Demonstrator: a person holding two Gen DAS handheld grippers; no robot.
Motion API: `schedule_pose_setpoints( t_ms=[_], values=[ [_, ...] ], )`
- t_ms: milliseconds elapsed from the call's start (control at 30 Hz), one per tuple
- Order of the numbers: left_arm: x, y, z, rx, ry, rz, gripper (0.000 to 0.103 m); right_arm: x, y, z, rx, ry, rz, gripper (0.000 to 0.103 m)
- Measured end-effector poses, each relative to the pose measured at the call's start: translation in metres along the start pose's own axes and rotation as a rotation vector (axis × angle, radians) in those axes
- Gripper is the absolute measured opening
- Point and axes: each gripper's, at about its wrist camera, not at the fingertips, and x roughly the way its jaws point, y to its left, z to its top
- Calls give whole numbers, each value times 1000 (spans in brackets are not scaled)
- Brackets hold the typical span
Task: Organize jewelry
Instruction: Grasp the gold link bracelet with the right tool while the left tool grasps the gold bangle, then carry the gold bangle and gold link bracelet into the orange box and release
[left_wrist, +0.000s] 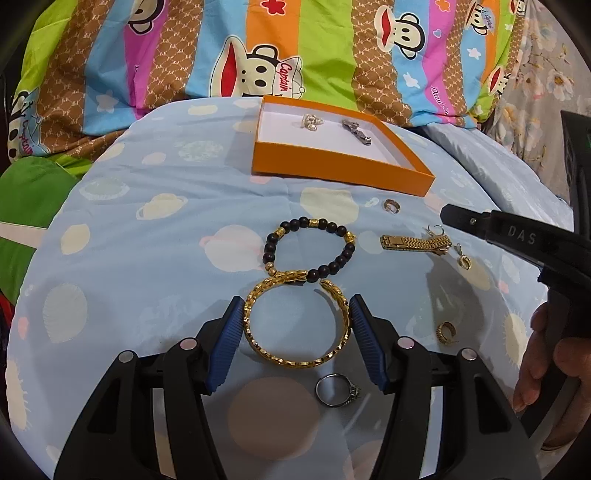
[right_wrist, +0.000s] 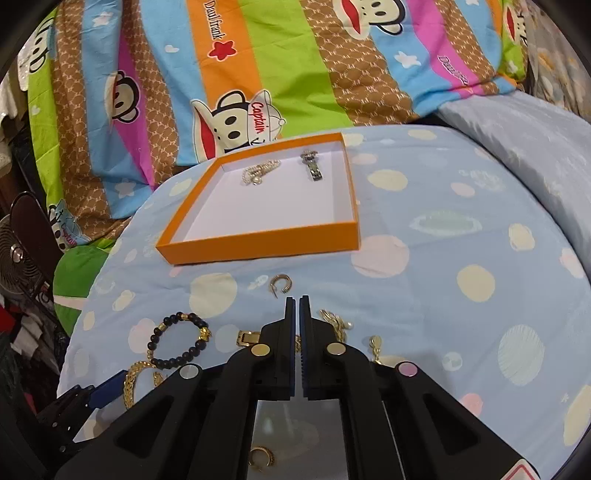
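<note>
Nearest in the left wrist view, a silver ring (left_wrist: 337, 389) with a small stone setting is lying on the pale blue spotted bedcover (left_wrist: 147, 280), between the bases of the ribbed blue pads; the right wrist view is not showing this ring. The left tool (left_wrist: 297, 314) is standing apart, its pads flanking the woven gold bangle (left_wrist: 295, 325) and touching or nearly touching its sides. The bangle's open ends are meeting a bracelet of round black and gold beads (left_wrist: 308, 249). To the right, a ribbed gold hoop earring (left_wrist: 446, 331) is lying near the person's right hand (left_wrist: 546, 362).

The right tool (right_wrist: 297, 301) is closed, fingers together with nothing between them, hovering over a flat gold link band (left_wrist: 413, 243) that its own camera is mostly hiding. Just beyond its tip a second hoop earring (right_wrist: 280, 285) is resting.

Farthest, the shallow orange cardboard tray (right_wrist: 258, 242) with a white lining is holding a pearly cluster (right_wrist: 258, 171) and a dark metal piece (right_wrist: 313, 166), well apart. A striped cartoon-monkey quilt (right_wrist: 258, 55) is lying behind.
</note>
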Motion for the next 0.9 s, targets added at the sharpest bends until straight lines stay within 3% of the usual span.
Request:
schedule_pose_setpoints(
  t_ms=[100,233,267,433,667,900],
  values=[
    [0,-1,0,8,1,-2,57,-5,-6,-3,-17,-4,-2,14],
    [0,-1,0,8,0,-5,57,-14,-5,-12,-124,-6,10,39],
    [0,-1,0,8,1,-6,57,-16,-3,-15,-159,-10,3,42],
    [1,-3,-1,13,1,0,57,-6,-2,-17,-227,-3,0,42],
    [2,-4,-1,15,2,12,57,12,-8,-19,-148,64,-5,42],
    [2,-5,-2,20,3,18,57,14,-21,-17,-10,68,109,31]
  ],
)
